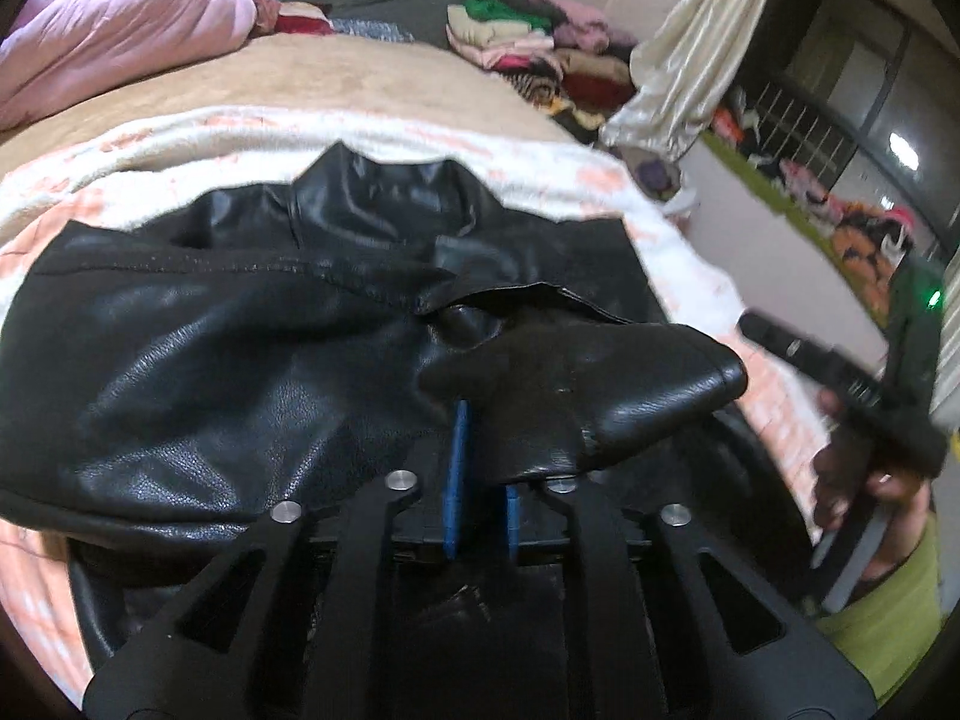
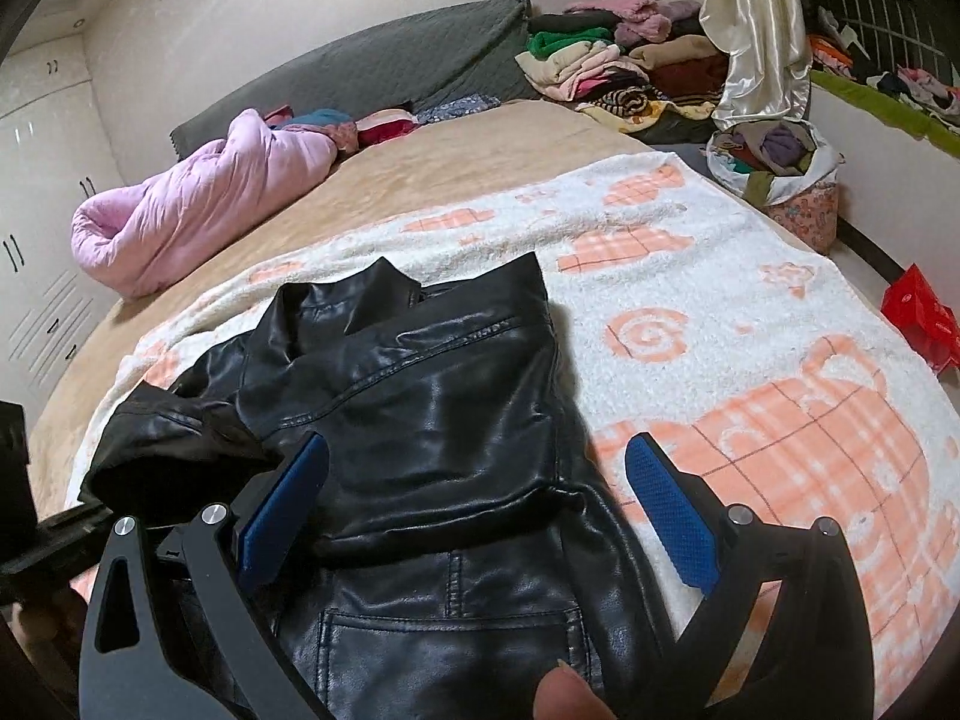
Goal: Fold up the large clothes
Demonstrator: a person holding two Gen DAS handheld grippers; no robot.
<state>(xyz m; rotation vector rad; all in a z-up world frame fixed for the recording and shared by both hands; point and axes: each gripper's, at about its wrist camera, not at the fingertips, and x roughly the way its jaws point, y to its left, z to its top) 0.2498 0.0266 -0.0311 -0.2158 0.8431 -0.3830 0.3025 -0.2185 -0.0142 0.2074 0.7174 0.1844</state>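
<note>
Black leather jacket (image 2: 420, 396), white blanket (image 2: 720, 312) w/ peach plaid shapes, pink quilt (image 2: 198, 210), blue fingers (image 2: 672, 516)

Your left gripper's (image 1: 483, 468) blue fingers (image 1: 459, 480) vanish at the tips under the jacket's sleeve cuff (image 1: 600, 384), so the pinch itself is hidden. At three o'clock your right gripper (image 1: 852, 384) smears into blur. The black leather jacket (image 2: 420, 420) runs off at six o'clock in the right view.
</note>
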